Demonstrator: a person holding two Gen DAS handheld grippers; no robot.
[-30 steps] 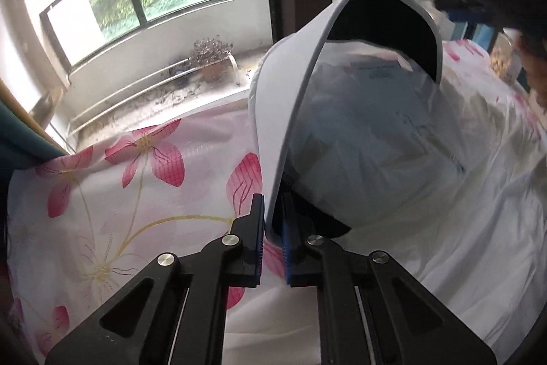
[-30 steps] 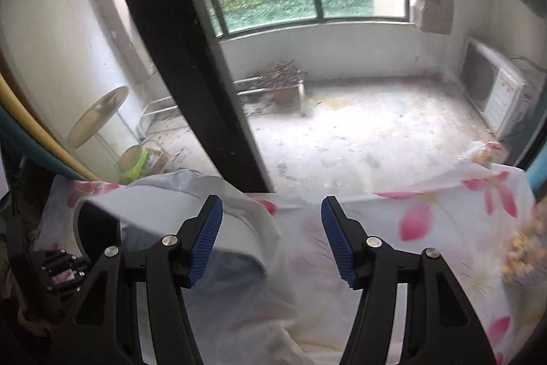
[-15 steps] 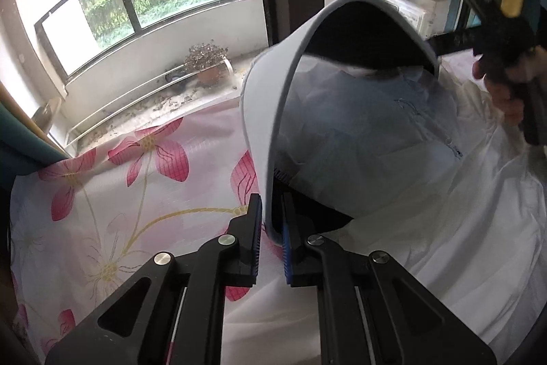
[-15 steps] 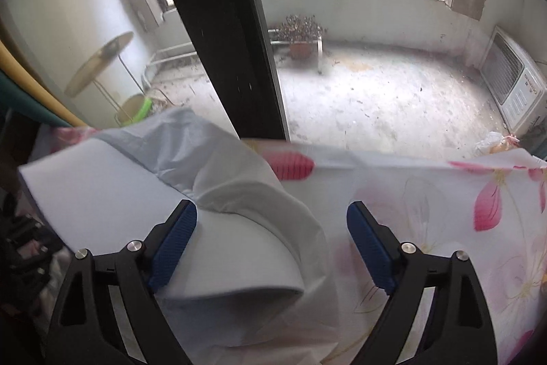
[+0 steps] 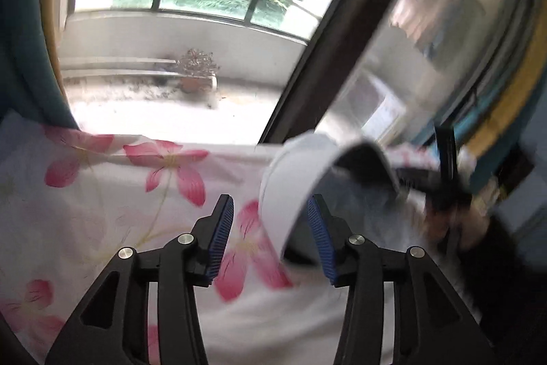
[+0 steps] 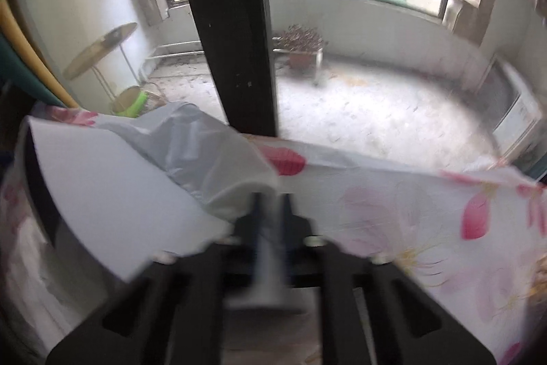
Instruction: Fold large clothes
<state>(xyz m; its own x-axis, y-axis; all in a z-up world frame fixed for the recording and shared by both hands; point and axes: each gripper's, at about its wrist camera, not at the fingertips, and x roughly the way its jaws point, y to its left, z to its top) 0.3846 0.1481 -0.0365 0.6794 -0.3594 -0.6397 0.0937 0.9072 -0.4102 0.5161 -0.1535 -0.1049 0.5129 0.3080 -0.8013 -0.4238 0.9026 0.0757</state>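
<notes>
Garment (image 6: 191, 142) fabric is feeling light and limp, so we are pinching its edge in the right gripper (image 6: 271, 211) while the left gripper (image 5: 270, 238) is opening, empty.

The left gripper (image 5: 270, 236) tilts downward with its blue-padded fingers (image 5: 220, 238) opening, clear of the white board. The right gripper (image 6: 271, 211) tilts downward, fingers clamped on that board's edge.

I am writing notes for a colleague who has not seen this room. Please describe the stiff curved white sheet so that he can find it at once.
Start at the flowered bedsheet spread before the balcony door. On it lies a pale shirt, and over this garment arches the white sheet, one end pinched in the right gripper. Unlike the soft cloths, it is plain, smooth and holds a bowed shape, with a dark underside.
</notes>
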